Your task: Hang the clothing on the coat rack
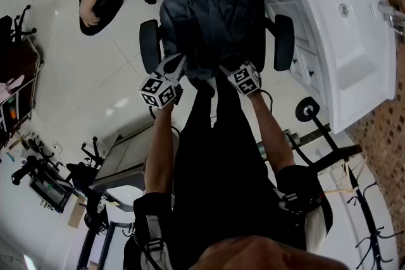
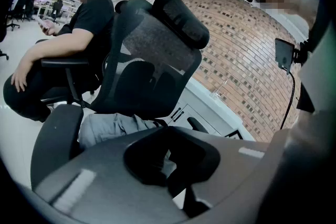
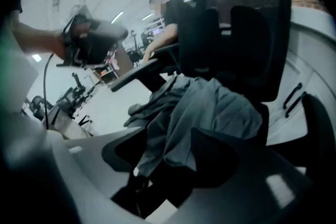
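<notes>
A grey garment (image 1: 202, 28) lies bunched on the seat of a black mesh office chair (image 1: 150, 44). Both grippers are at the seat's front edge. My left gripper (image 1: 177, 73) is shut, its dark pads together (image 2: 170, 165), and the garment (image 2: 113, 128) shows just beyond them; I cannot tell whether a fold is pinched. My right gripper (image 1: 229, 71) is open with its jaws apart (image 3: 168, 165). A hanging fold of the garment (image 3: 205, 113) runs down between them and drapes over the right-hand pad. A black stand with hooks (image 1: 373, 224), perhaps the coat rack, is at the lower right of the head view.
A white cabinet with a sink top (image 1: 342, 28) stands right of the chair against a brick wall (image 2: 241, 50). A seated person (image 2: 79, 23) is on another chair to the left. Exercise gear and chair bases (image 1: 44, 180) stand on the pale floor.
</notes>
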`<state>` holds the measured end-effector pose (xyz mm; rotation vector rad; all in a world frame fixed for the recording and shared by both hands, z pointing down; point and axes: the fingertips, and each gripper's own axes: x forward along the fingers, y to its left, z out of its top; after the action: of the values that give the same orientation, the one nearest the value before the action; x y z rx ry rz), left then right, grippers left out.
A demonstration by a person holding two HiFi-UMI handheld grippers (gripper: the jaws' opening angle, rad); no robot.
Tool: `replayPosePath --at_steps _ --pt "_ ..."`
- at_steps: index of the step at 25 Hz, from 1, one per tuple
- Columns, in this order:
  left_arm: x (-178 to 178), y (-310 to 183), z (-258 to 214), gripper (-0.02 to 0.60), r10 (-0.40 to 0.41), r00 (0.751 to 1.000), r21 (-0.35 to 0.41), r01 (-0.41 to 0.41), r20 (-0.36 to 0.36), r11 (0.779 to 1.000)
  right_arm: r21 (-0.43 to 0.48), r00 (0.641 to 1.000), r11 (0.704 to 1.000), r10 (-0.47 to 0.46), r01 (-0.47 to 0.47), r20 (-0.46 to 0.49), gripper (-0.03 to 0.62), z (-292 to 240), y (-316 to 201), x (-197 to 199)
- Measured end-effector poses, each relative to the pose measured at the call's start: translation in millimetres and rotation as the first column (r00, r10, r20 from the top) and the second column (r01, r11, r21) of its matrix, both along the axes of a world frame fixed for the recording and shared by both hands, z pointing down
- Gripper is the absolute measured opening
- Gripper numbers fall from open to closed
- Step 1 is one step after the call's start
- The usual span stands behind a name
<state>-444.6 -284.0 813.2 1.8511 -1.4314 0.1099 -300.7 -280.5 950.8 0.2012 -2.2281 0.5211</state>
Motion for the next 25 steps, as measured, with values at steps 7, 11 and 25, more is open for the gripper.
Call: replayPosePath --at_steps 7,11,25 --pt "12.1 -2.0 1.0 0.003 0.031 0.999 -0.019 -0.030 0.020 0.999 0.052 0.992 0.991 0.120 -0.122 0.038 0.219 43.2 -139.9 -59.1" --pt "14.0 4.0 -11.3 0.003 0.055 0.997 -0.017 -0.055 0.049 0.998 -0.031 0.996 1.000 0.000 -0.003 -0.089 0.139 91.6 -143.8 -81.6" --pt "12.1 -66.9 -73.8 0.003 0.430 0.706 -0.002 -0.519 0.563 0.855 0.521 0.818 0.695 -0.575 0.495 -0.009 0.012 -205.5 -18.1 -72.3"
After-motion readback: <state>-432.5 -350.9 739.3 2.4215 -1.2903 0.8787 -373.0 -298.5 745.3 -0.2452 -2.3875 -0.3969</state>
